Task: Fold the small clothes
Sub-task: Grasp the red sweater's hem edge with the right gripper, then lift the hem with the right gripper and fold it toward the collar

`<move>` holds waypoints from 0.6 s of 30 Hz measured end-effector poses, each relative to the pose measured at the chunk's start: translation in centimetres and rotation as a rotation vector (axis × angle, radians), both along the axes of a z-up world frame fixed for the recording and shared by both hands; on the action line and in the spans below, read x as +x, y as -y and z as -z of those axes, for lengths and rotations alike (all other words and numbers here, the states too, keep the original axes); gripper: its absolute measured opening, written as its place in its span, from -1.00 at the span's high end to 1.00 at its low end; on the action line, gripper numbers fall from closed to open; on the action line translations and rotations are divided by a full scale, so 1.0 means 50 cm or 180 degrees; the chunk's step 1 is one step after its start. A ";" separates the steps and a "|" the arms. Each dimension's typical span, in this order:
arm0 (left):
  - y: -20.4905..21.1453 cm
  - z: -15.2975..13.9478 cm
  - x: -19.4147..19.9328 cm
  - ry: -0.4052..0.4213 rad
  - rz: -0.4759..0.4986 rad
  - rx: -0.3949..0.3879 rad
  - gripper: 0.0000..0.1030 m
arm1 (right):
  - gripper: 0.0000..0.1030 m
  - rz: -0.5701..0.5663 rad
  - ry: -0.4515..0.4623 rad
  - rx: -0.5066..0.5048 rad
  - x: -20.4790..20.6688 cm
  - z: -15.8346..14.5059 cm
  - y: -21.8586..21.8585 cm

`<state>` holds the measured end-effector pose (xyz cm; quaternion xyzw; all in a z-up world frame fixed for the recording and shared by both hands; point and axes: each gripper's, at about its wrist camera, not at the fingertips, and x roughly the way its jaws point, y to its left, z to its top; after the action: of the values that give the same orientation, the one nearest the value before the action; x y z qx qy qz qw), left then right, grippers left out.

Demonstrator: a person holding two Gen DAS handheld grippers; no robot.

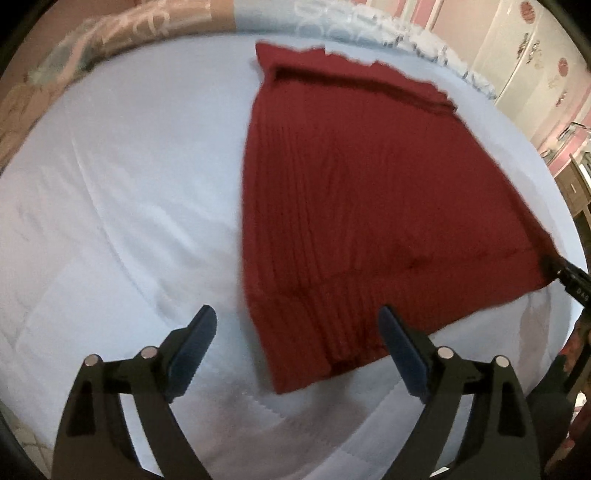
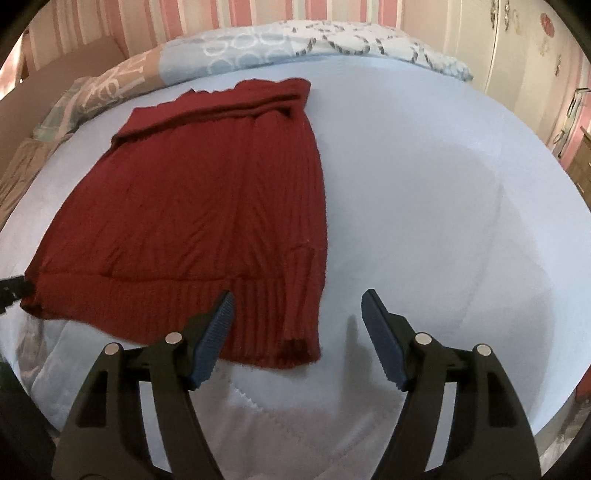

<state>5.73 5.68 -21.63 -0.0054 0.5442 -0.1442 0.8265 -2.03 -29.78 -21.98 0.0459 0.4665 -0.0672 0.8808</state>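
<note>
A dark red ribbed knit sweater (image 1: 362,192) lies flat on a pale blue bed sheet (image 1: 129,184), sleeves folded in, hem towards me. My left gripper (image 1: 299,325) is open and empty, hovering over the sweater's near left hem corner. In the right wrist view the sweater (image 2: 207,206) lies left of centre. My right gripper (image 2: 297,308) is open and empty above the near right hem corner, its left finger (image 2: 218,328) over the ribbed hem. The other gripper's tip shows at the sweater's far corner in each view (image 1: 570,277) (image 2: 11,288).
Patterned pillows (image 2: 295,44) and a beige quilt (image 1: 92,48) lie along the head of the bed. A white wardrobe with red stickers (image 1: 528,62) and a pink striped wall (image 2: 184,18) stand beyond. Wooden furniture (image 1: 576,184) is at the right.
</note>
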 end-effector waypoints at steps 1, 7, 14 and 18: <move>0.004 0.009 0.002 -0.0066 -0.0005 -0.0048 -0.71 | -0.12 0.0014 -0.0074 0.0003 0.001 0.008 0.002; 0.039 0.008 0.006 -0.0057 0.0138 -0.0036 0.26 | 0.67 -0.0115 -0.0220 0.0108 0.023 0.031 -0.012; 0.026 -0.017 -0.027 0.0162 0.0146 -0.0137 0.63 | 0.86 -0.0269 0.0081 -0.0036 -0.017 -0.017 -0.022; -0.001 -0.049 -0.057 0.0311 0.0063 -0.0174 0.64 | 0.86 -0.0340 0.0140 -0.0013 -0.048 -0.045 -0.026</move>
<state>2.90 5.74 -19.20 -0.0155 0.4990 -0.1674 0.8502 -4.42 -28.46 -19.71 0.0205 0.4486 -0.0200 0.8933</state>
